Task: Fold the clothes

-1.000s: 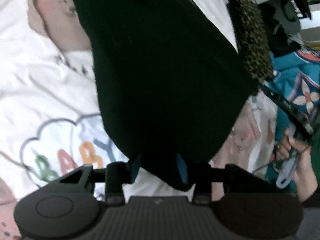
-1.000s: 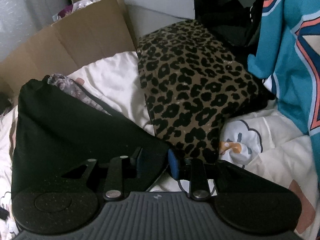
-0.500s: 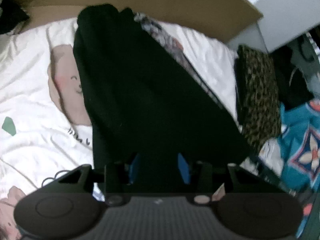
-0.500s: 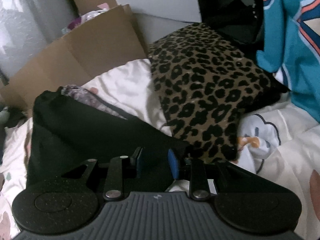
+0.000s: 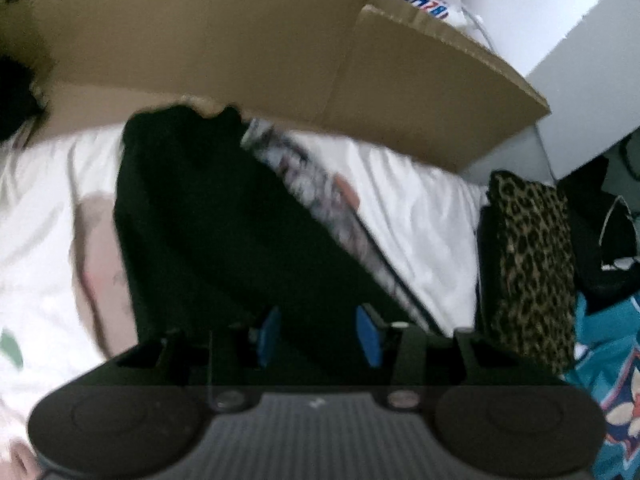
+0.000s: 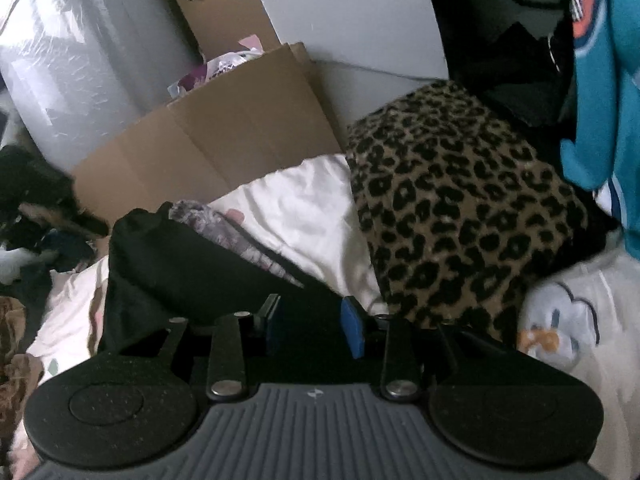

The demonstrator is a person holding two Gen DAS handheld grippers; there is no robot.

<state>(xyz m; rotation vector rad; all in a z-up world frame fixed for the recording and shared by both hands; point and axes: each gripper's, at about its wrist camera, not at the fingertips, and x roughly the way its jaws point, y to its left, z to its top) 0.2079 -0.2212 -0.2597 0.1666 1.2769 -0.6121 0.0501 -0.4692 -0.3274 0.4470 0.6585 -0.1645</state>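
Left wrist view, nearest: the left gripper (image 5: 318, 336), its blue pads (image 5: 269, 334) held apart with the black garment (image 5: 224, 232) filling the gap between them; blur and dark cloth make it impossible to tell whether the pads press on the fabric. The garment runs away from the fingers as a long dark band across the white printed bedsheet (image 5: 36, 208). Along its right edge lies a strip of grey-and-white patterned cloth (image 5: 304, 184). To the right, a leopard-print cushion (image 5: 532, 268) stands beside a teal patterned fabric (image 5: 612, 364). Farthest, a cardboard sheet (image 5: 248, 52) leans across the head of the bed.

Right wrist view, nearest: the right gripper (image 6: 312, 330), its jaws having just been opening; the blue pads (image 6: 353, 332) stand apart with a corner of the black garment (image 6: 168, 264) between them, and contact cannot be told. The garment extends left and away over the bedsheet (image 6: 304, 208). The patterned cloth (image 6: 224, 232) lies on its far edge. The leopard-print cushion (image 6: 456, 208) rises just right of the fingers, the teal fabric (image 6: 604, 92) hanging beyond it. The cardboard sheet (image 6: 224, 136) stands behind.
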